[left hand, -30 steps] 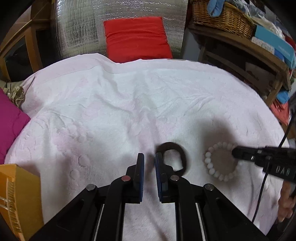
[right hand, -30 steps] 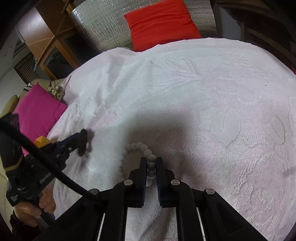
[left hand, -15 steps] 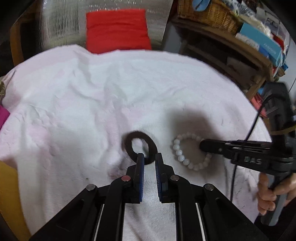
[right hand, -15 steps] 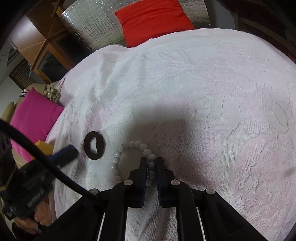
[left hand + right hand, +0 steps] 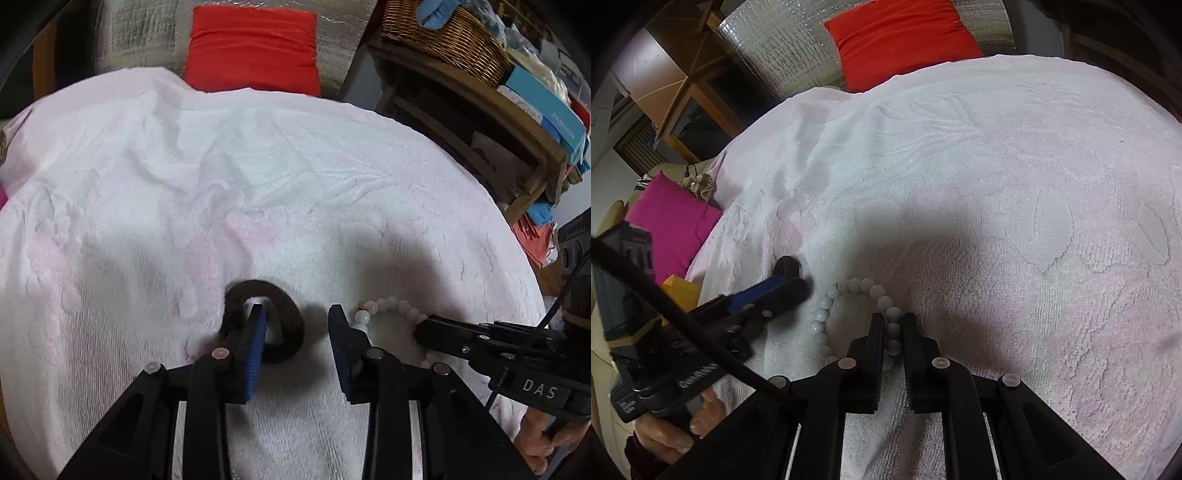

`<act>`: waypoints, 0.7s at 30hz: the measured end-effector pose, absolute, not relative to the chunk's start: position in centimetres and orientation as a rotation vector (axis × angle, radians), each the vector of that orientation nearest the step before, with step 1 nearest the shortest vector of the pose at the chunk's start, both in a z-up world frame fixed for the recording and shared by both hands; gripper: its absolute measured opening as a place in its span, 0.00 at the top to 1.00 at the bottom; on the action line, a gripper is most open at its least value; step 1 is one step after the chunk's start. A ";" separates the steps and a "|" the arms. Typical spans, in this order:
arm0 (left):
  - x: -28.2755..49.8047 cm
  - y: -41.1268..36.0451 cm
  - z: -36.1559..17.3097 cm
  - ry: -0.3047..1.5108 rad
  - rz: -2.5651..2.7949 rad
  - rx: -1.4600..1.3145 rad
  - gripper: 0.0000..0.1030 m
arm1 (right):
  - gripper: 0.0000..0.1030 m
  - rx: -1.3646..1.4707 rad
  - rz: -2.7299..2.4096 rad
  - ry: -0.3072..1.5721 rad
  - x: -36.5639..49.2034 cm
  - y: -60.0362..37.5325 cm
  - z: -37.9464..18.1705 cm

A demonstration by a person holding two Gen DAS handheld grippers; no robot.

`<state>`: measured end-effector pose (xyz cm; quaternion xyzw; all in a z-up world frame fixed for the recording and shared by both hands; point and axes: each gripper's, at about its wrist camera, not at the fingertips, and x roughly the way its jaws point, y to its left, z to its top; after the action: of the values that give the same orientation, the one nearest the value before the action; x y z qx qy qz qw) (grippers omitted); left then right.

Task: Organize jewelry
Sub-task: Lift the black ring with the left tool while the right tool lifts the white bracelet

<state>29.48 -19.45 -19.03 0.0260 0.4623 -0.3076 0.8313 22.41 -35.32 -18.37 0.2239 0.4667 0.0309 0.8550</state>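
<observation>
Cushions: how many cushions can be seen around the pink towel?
2. A red cushion lies beyond the far edge of the towel. A magenta cushion lies at its left side. Others may be hidden outside the views.

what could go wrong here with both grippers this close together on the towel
1. The left gripper is open with one finger inside the dark ring; the other finger sits right beside the white bead bracelet, so closing or lifting might snag a bead.
2. The right gripper pinches only a bead or two of the bracelet; the beads could slip out.
3. The soft pink towel might get pinched along with either piece.
</observation>
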 end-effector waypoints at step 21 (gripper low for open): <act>26.0 -15.7 -13.9 0.857 -0.615 0.048 0.92 | 0.90 0.515 0.066 0.809 21.2 -35.9 -14.6</act>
<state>26.04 -15.71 -13.92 0.0228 0.4087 -0.2935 0.8639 21.20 -35.90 -14.62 0.2476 0.3891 0.0316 0.8867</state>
